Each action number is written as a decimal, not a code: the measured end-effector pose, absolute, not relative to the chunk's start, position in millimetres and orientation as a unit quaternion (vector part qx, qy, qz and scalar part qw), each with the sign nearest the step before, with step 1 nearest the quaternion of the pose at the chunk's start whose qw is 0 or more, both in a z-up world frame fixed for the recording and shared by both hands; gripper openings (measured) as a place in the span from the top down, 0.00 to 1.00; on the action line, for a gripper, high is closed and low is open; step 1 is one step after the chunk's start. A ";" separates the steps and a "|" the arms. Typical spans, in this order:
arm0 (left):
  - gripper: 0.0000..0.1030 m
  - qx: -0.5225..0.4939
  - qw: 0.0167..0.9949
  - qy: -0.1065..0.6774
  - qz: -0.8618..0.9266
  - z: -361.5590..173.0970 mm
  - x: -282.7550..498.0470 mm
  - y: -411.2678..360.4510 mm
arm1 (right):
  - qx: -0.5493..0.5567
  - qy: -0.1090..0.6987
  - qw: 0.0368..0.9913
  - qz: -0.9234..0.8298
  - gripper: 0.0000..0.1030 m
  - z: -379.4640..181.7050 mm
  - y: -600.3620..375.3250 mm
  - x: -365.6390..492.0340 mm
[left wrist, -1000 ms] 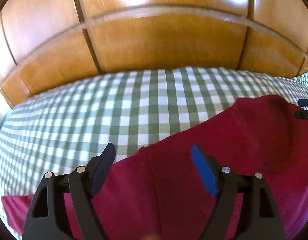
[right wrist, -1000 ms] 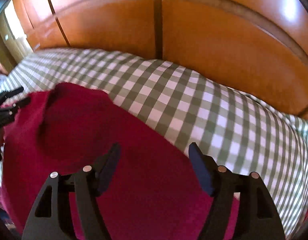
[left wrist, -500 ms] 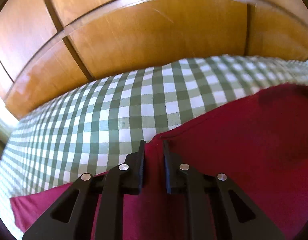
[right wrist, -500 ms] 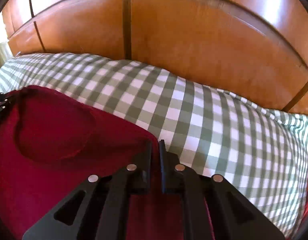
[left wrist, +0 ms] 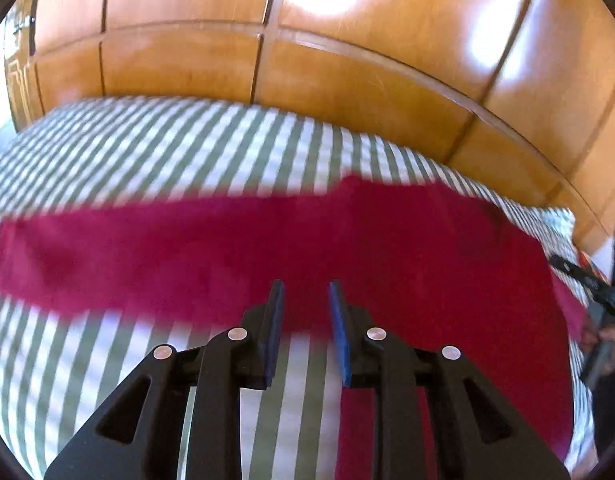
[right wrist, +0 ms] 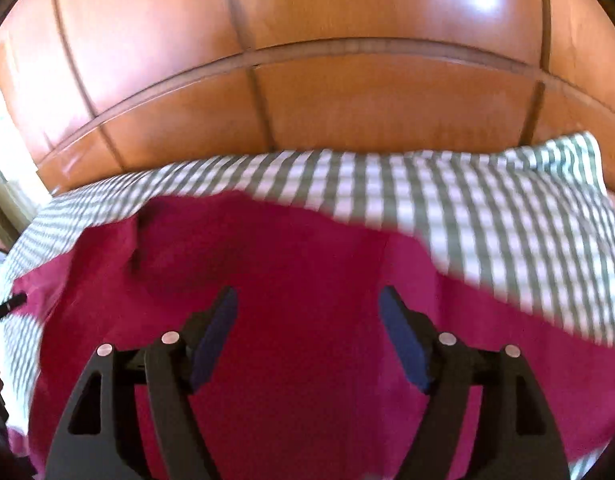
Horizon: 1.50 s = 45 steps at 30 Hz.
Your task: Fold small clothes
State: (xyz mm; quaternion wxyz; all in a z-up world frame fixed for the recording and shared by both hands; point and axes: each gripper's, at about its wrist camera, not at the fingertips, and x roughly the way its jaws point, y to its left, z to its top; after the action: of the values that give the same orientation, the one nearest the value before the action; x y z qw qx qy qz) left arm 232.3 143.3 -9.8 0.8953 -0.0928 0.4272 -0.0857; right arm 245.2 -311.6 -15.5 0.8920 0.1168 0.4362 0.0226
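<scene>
A dark red garment [left wrist: 347, 248] lies spread on the green-and-white checked bedcover [left wrist: 147, 152]; one long part of it stretches off to the left. My left gripper [left wrist: 305, 294] hovers over the garment's near edge. Its jaws are opening, the blue pads [left wrist: 276, 312] stand a narrow gap apart, and nothing is between them. My right gripper [right wrist: 307, 304] hangs above the middle of the same garment [right wrist: 299, 264]. Its jaws are also opening, wide apart with nothing between them. Both views are blurred by motion.
A glossy wooden headboard [left wrist: 347, 80] rises right behind the bed. The checked cover [right wrist: 487, 208] bunches up at the far right in the right wrist view. The other gripper and a hand [left wrist: 603, 320] show at the right edge of the left wrist view.
Half a second ago both grippers were shut on the garment's far edge. Both have since let go and drawn back, and more of the garment now shows in each view.
</scene>
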 end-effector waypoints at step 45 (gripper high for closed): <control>0.94 -0.033 0.909 0.403 -0.102 -13.2 62.3 73.2 | 0.066 0.440 0.895 -0.020 0.19 -54.2 -256.6 84.6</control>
State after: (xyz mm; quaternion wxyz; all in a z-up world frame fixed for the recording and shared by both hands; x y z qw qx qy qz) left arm 62.3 73.2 -13.2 0.9089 -0.0335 0.4029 -0.1023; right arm 84.6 -256.6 -54.2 0.8954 0.0661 0.4399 -0.0198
